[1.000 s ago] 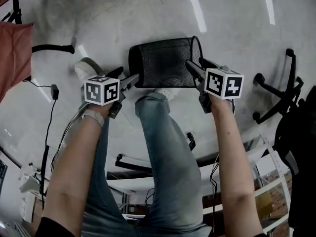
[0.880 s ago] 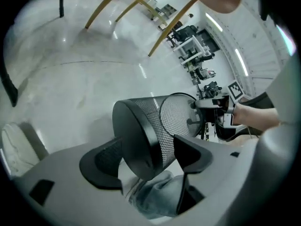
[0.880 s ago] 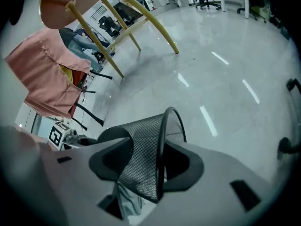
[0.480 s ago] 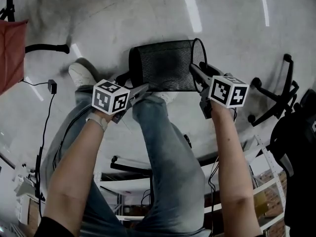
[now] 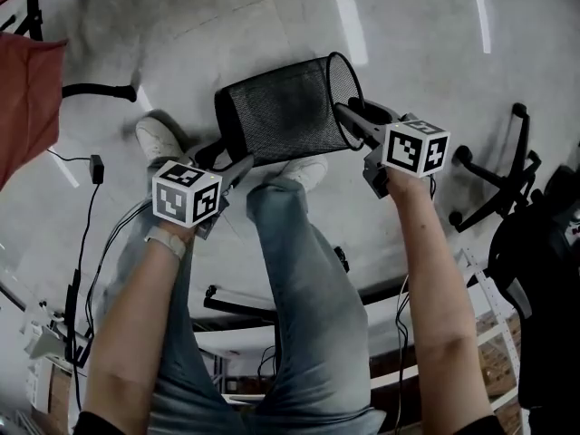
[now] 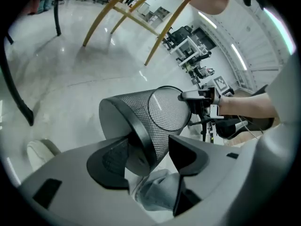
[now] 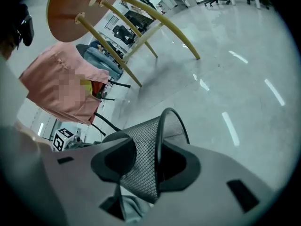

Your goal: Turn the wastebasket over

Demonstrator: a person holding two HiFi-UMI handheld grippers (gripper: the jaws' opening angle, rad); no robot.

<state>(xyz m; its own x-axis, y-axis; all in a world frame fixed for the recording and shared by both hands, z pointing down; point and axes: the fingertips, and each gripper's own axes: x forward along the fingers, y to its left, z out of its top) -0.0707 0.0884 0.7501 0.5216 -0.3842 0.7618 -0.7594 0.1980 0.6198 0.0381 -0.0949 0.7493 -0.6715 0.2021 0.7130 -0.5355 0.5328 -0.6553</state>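
Observation:
The black mesh wastebasket [image 5: 285,107] lies on its side, tilted and clear of the floor between my two grippers. The left gripper [image 5: 231,166] grips its solid base edge; the left gripper view shows that dark base band [image 6: 136,131] between the jaws, which have just been closing on it. At the open end, the right gripper [image 5: 349,116] has also just been closing, and it pinches the rim. One jaw sits inside the mesh wall [image 7: 143,140] and one outside, just behind the rim ring [image 7: 162,121].
The person's jeans leg [image 5: 299,270] and shoes [image 5: 159,139] are right under the basket. An office chair base [image 5: 494,179] stands to the right. A red chair [image 5: 27,80] and a floor cable [image 5: 91,207] lie at left. A wooden-legged table [image 6: 131,13] stands beyond.
Both grippers closed onto the basket. It rose off the floor and tilted, its base end shifting left and its open end lifting. The left hand dropped toward the base, then came up.

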